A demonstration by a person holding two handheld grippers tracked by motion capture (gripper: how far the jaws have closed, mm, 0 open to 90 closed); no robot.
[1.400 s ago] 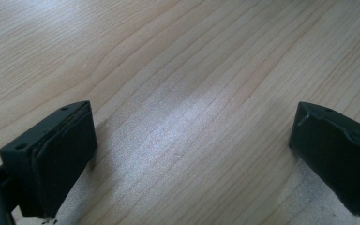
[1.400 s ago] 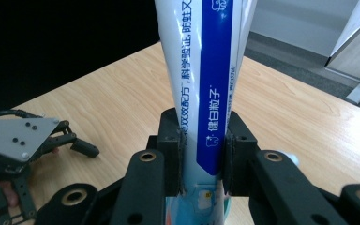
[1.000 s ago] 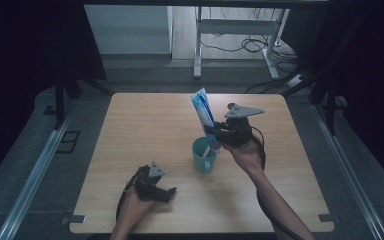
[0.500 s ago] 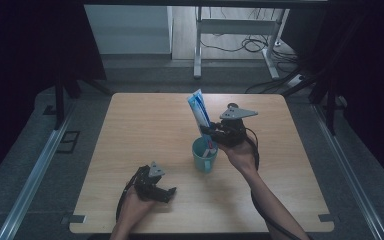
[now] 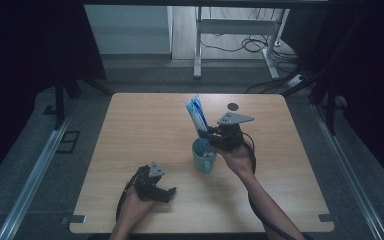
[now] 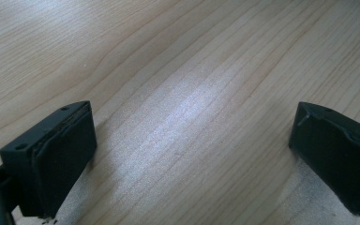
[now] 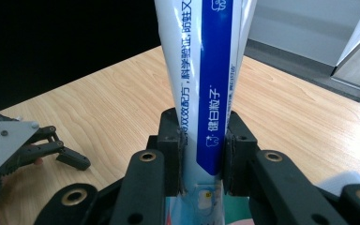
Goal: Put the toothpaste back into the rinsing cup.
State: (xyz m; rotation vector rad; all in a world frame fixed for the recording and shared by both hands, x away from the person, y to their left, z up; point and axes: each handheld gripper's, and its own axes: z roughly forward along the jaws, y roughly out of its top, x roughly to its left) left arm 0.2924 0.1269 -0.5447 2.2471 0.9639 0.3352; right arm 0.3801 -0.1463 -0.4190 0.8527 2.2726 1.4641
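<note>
Blue-and-white tube going into the teal cup

Blue-and-white plastic toothpaste tube (image 5: 197, 115) stands nearly upright, leaning a little toward the far left corner of the light wooden table (image 5: 145, 125), its lower end inside the small teal cup with a side handle (image 5: 203, 156). The cup sits a little right of the table's middle, nearer the front edge than the far one.

Risks as we judge them. The tube is tall against a small cup, so once let go it may lean on the rim and tip the cup, or topple out toward the far edge. We cannot tell from these views whether the tube's lower end has reached the cup's bottom; a release before it does would drop it and could knock the cup over. Pushing down while the tube is off-centre could drag the cup across the table, since nothing steadies it.

Right gripper (image 7: 201, 154): jaws clamped on the tube low on its body, pads pressed flat against both faces, just above the cup's mouth; the hand holds it over the cup from the right.

Left gripper (image 5: 159, 191): rests near the front edge, left of the cup and well apart from it. Its jaws stand wide apart over bare wood, holding nothing.
</note>
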